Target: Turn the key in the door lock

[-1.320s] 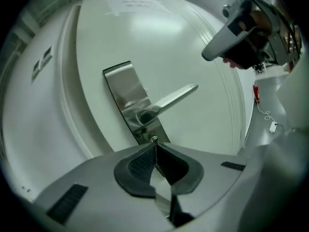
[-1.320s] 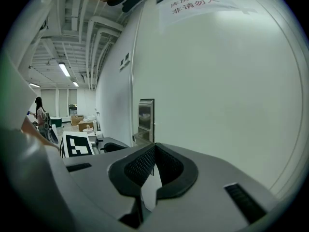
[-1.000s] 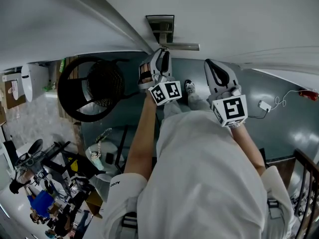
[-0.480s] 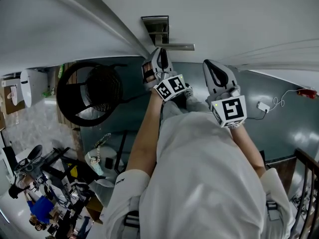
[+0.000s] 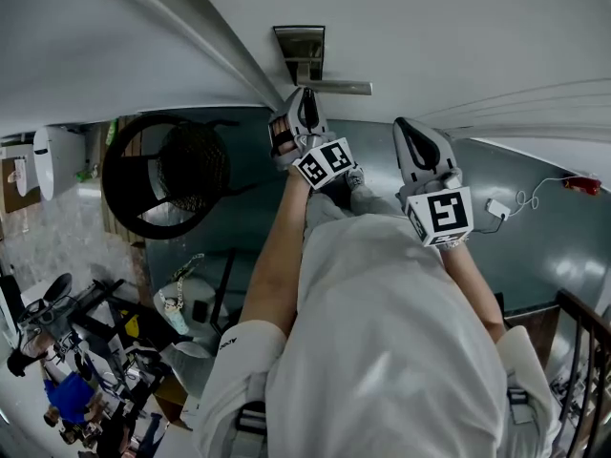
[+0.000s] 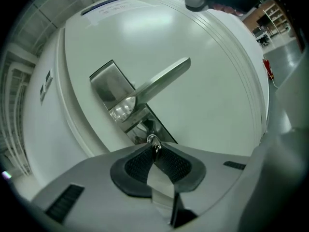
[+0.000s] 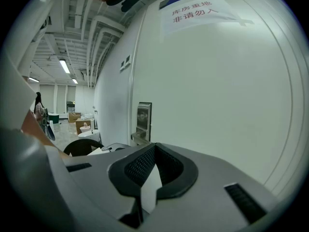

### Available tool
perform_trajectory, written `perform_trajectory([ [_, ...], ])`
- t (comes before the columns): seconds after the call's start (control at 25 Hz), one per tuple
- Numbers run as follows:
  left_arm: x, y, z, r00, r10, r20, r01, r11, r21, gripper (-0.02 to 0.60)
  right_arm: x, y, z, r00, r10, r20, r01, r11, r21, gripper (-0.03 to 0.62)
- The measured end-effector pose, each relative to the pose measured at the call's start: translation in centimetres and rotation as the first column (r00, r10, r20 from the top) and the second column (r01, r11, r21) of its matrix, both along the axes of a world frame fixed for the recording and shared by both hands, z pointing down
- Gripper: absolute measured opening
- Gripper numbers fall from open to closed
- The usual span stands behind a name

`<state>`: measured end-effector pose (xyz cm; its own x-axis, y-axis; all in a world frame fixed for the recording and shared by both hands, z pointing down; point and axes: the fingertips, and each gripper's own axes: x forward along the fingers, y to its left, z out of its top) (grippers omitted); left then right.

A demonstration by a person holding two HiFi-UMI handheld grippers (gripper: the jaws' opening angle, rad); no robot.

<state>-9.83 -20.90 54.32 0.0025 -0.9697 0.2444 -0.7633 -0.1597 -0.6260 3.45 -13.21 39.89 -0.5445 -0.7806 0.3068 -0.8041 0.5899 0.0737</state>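
A steel lock plate [image 6: 108,86] with a lever handle [image 6: 161,80] is set in the white door [image 6: 203,105]. Below the handle a small key [image 6: 153,141] with a ring sticks out of the lock. My left gripper [image 6: 154,147] has just been closing, and its pads now pinch the key. In the head view the left gripper [image 5: 307,101] reaches up under the handle [image 5: 339,88]. My right gripper [image 5: 412,134] hangs to the right of it, away from the door. It looks shut [image 7: 153,149] with nothing in it, and the lock plate [image 7: 143,116] lies beyond to its left.
A paper notice [image 7: 195,11] is stuck high on the door. A black round chair [image 5: 158,175] stands on the floor to the left, with cluttered gear [image 5: 86,351] nearer. A white plug and cable [image 5: 498,208] lie to the right, by a railing [image 5: 582,351].
The left gripper has edged up toward the lock and turned a little; its marker cube sits higher and more tilted. The right gripper has stayed put.
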Motion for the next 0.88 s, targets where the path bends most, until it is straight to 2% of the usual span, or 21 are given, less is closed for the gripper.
perform_trajectory([
  [0.12,-0.1,0.0,-0.3,0.994,-0.006,-0.105,0.003,0.999,-0.032,0.052,-0.1,0.1,0.1,1.000,-0.004,0.001,0.004,1.000,-0.003,-0.008],
  [0.2,-0.1,0.1,-0.4,0.982,-0.006,-0.187,-0.003,0.999,-0.049,0.052,-0.2,0.3,0.2,1.000,-0.010,0.002,0.010,1.000,-0.006,-0.008],
  [0.32,-0.2,0.1,-0.6,0.937,-0.016,-0.349,-0.007,0.998,-0.066,0.052,-0.3,0.4,0.3,1.000,-0.019,-0.001,0.019,1.000,-0.010,-0.008],
  [0.52,-0.7,0.1,-1.0,0.804,-0.057,-0.591,0.003,0.996,-0.091,0.053,-0.3,0.5,0.6,0.999,-0.031,-0.007,0.031,0.999,-0.017,-0.008],
  [0.76,-1.3,0.4,-1.0,0.628,-0.091,-0.773,0.005,0.994,-0.113,0.055,0.1,0.4,0.5,0.999,-0.040,-0.009,0.040,0.999,-0.018,-0.008],
  [0.84,-1.3,0.3,-1.0,0.562,-0.092,-0.822,-0.003,0.994,-0.113,0.055,0.1,0.4,0.7,0.999,-0.047,-0.010,0.047,0.999,-0.020,-0.008],
  [0.88,-1.4,0.3,-1.0,0.520,-0.093,-0.849,-0.007,0.994,-0.113,0.055,0.1,0.4,0.7,0.999,-0.053,-0.011,0.052,0.998,-0.019,-0.008],
])
